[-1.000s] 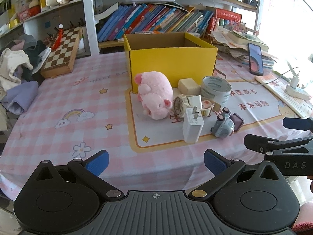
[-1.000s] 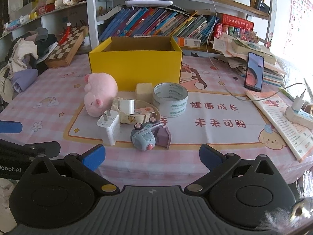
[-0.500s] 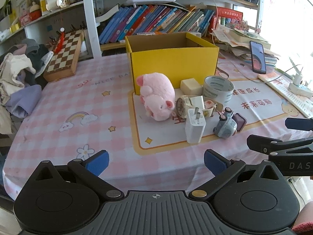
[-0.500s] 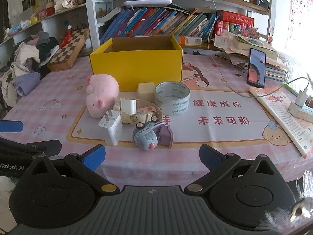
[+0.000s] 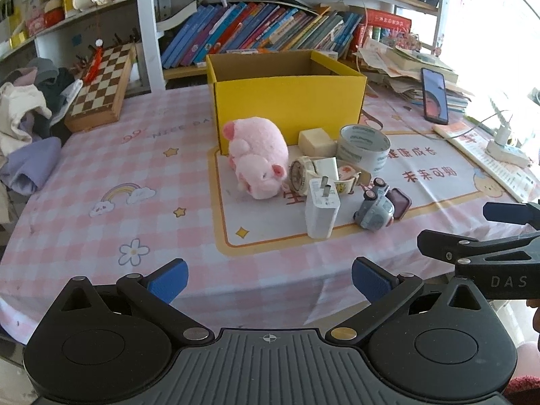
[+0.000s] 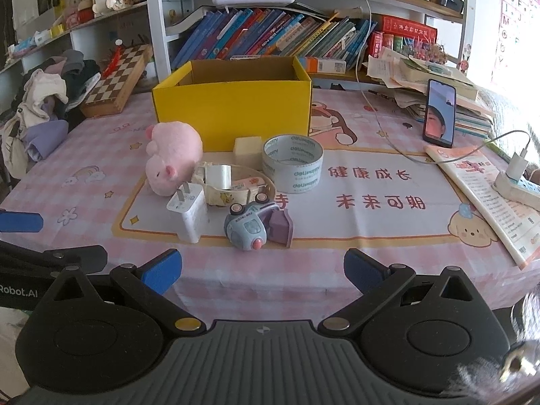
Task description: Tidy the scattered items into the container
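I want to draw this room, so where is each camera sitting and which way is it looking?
Left wrist: sits on the left gripper, low at the table's near edge, facing the yellow box and bookshelf; its open blue-tipped fingers show, with the right gripper's arm at the right.
Right wrist: sits on the right gripper, further right, facing the same way; its open fingers show, with the left gripper's arm at the left.
Shared: box, pink plush pig, white charger, tape roll, toy car.

A worktop (image 6: 388,243) under pink checked cloth fills the near scene; a white bookshelf (image 6: 270,33) packed with books stands far behind, daylight glaring from the right.
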